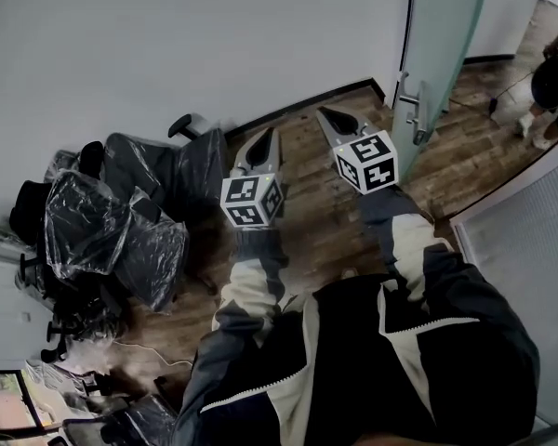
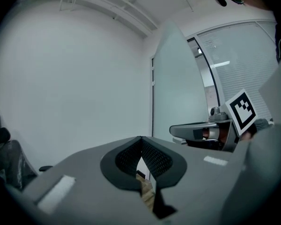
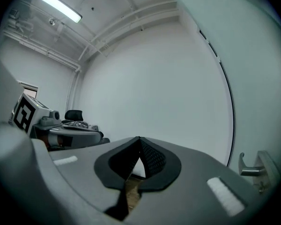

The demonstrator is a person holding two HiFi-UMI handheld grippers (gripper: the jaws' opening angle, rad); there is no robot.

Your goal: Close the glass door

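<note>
The frosted glass door (image 1: 444, 28) stands ajar at the upper right of the head view, its metal lever handle (image 1: 412, 109) on the near edge. My right gripper (image 1: 326, 114) is shut and empty and points toward the wall's base, just left of the door and apart from it. My left gripper (image 1: 266, 137) lies beside it, also shut and empty. In the right gripper view the closed tips (image 3: 139, 138) face the white wall, with the door (image 3: 260, 74) and handle (image 3: 254, 167) to the right. The left gripper view shows its closed tips (image 2: 141, 138) and the door (image 2: 178, 90) ahead.
Office chairs wrapped in plastic (image 1: 121, 221) crowd the left side against the white wall (image 1: 195, 35). A frosted glass panel (image 1: 530, 249) bounds the right. Beyond the door a person (image 1: 553, 77) stands on the wooden floor (image 1: 307, 221).
</note>
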